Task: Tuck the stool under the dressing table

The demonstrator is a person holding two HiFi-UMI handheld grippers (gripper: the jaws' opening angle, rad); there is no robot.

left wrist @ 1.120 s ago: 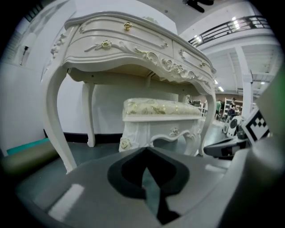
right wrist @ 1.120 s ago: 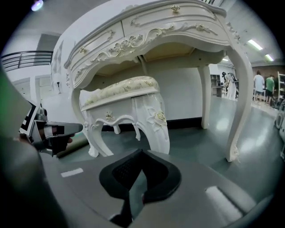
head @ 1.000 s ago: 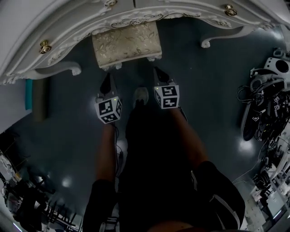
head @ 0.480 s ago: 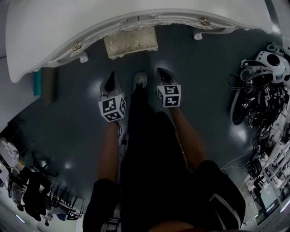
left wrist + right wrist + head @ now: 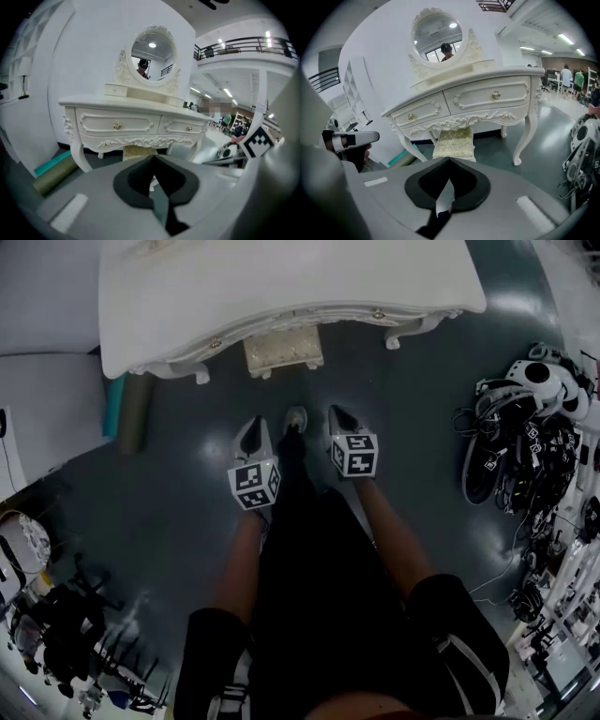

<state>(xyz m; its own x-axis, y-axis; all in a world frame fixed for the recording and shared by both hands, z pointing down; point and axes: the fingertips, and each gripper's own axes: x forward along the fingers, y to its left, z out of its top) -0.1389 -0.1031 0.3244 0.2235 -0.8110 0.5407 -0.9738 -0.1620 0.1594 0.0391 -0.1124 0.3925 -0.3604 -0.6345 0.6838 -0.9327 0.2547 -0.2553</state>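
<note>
The white carved dressing table (image 5: 281,287) stands against the wall, with an oval mirror (image 5: 151,56) on top. The cream padded stool (image 5: 283,352) sits mostly under the table's front apron, between its legs; it also shows as the stool (image 5: 454,143) in the right gripper view and the stool (image 5: 139,152) in the left one. My left gripper (image 5: 253,430) and right gripper (image 5: 338,416) are both shut and hold nothing. They hang in the air well short of the stool, on either side of the person's shoe (image 5: 295,418).
A rolled green mat (image 5: 134,413) and a teal strip lie on the dark floor left of the table. Headsets, cables and gear (image 5: 534,446) pile up at the right. More equipment (image 5: 56,615) stands at the lower left. The person's legs fill the lower middle.
The head view has risen and drawn back: table and stool look smaller and farther. Both grippers came up and away from the stool together, still shut.
</note>
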